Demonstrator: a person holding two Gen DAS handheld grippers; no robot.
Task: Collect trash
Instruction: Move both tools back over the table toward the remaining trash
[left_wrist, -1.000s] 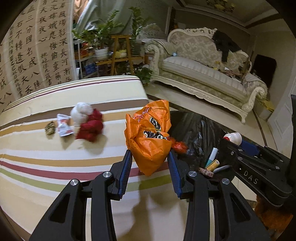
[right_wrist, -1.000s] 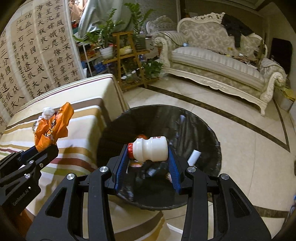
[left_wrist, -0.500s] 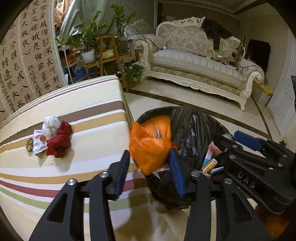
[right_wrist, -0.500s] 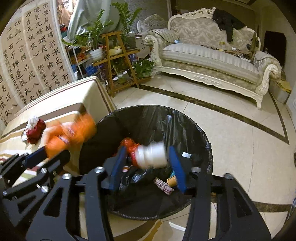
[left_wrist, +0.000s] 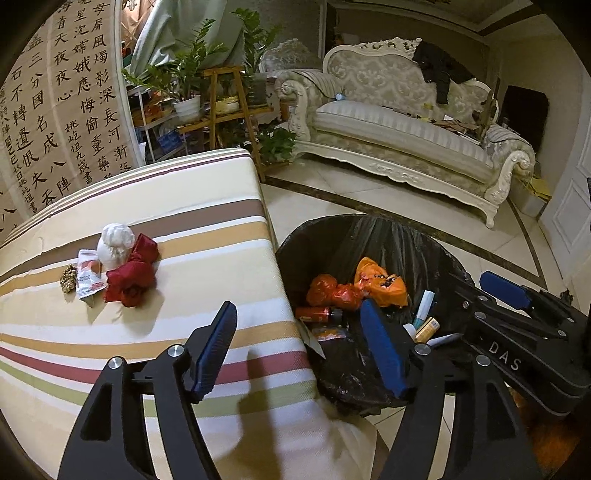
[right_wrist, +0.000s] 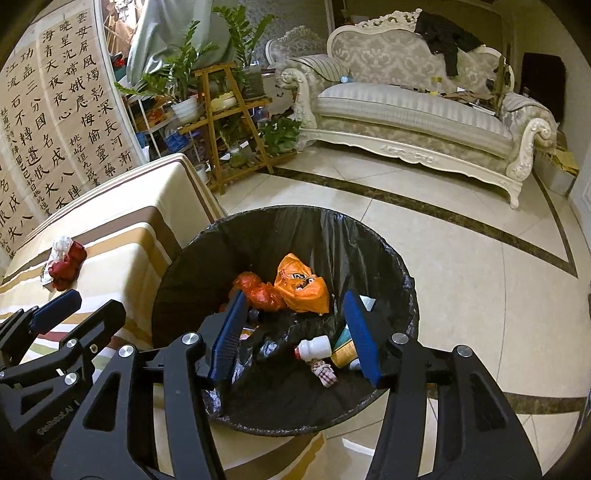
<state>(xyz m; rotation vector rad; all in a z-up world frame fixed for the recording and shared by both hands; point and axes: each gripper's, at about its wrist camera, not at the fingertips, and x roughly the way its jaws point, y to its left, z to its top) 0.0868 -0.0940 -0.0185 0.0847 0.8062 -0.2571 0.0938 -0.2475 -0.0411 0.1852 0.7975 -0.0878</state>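
Both grippers, left (left_wrist: 299, 332) and right (right_wrist: 293, 325), hang over the bin (right_wrist: 369, 240) with jaws apart, holding nothing. An orange bag (right_wrist: 301, 284) and a white bottle (right_wrist: 314, 347) lie inside.

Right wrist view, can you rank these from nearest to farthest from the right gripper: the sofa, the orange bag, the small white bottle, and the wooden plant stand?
From the right gripper:
1. Small white bottle, in the bin just below the fingertips.
2. Orange bag, deeper in the bin, ahead.
3. Wooden plant stand, across the floor, ahead left.
4. Sofa, at the far wall, ahead right.
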